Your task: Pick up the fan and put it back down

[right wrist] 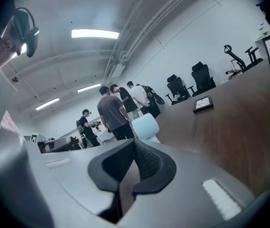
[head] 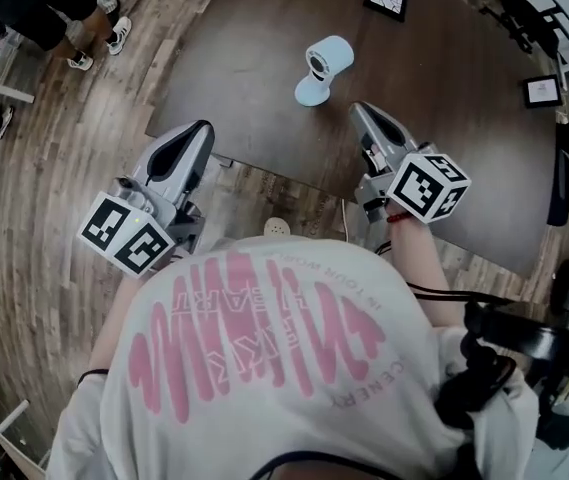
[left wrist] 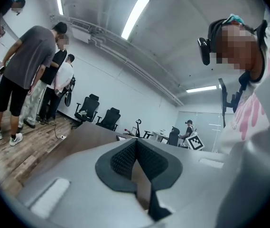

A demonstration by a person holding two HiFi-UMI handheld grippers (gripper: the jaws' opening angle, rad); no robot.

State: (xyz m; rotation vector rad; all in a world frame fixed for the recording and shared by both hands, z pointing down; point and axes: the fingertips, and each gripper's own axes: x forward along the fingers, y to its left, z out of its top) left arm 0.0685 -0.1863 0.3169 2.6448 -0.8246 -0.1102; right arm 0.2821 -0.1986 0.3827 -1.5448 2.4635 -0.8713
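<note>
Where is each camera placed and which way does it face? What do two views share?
Head view: on the person's head, facing steeply down at a dark brown wooden table and small white-and-blue fan; shows a pink-printed white shirt.
Left gripper view: on the left hand-held gripper, facing standing people; shut jaws show.
Right gripper view: on the right hand-held gripper, facing along the table; shut jaws show.
Shared: head and right gripper views show the fan.

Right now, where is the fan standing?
In the head view the fan stands on the dark table, near its front edge, just ahead and left of the right gripper, apart from it.
</note>
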